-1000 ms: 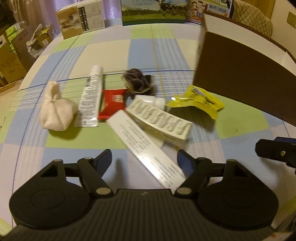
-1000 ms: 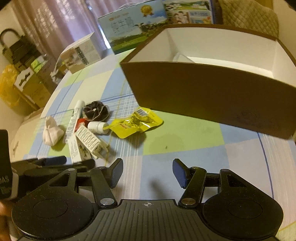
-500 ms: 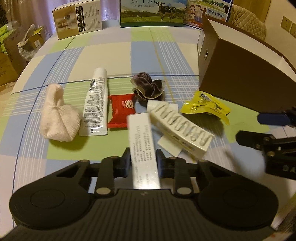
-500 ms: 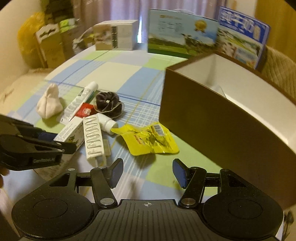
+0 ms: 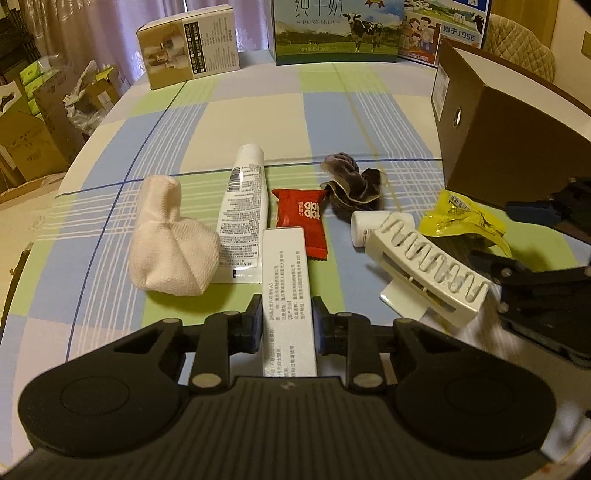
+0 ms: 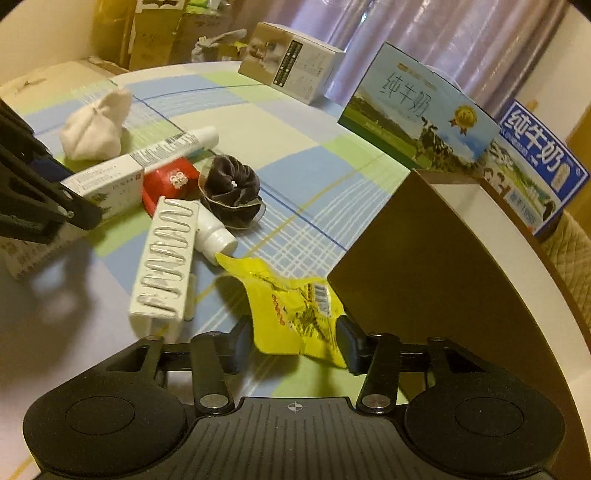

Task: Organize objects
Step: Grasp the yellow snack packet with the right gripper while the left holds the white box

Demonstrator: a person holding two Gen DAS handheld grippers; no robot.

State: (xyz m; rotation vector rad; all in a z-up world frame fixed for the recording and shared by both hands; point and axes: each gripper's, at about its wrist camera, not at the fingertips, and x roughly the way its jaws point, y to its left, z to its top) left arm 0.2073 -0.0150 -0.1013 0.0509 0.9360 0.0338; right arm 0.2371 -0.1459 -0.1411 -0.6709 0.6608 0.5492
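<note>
The left gripper (image 5: pixel 287 325) is squeezing a long white box (image 5: pixel 286 280) between its two fingers, and the box is pointing away toward the middle of the table (image 5: pixel 325 110). Just past the box's far end a red packet (image 5: pixel 302 216) is lying flat, with a white tube (image 5: pixel 243 206) beside it and a white cloth bundle (image 5: pixel 171 240) sitting at the tube's other side. A dark hair tie (image 5: pixel 352 182) is resting farther in, and a small white bottle (image 5: pixel 367 227) is lying close to it, with a white slotted box (image 5: pixel 424 271) leaning over the bottle. The right gripper (image 6: pixel 293 341) is sitting around a yellow packet (image 6: pixel 291 302), one finger on each side of it, but it is hard to tell if the fingers are really pressing it or only standing close. The yellow packet is lying right next to a corner of the big brown box (image 6: pixel 443 295), which is standing open on the table's right side. Three cartons are standing along the far edge: a beige carton (image 5: pixel 190 46), a milk carton (image 5: pixel 336 29) and a blue carton (image 6: pixel 532 166).
</note>
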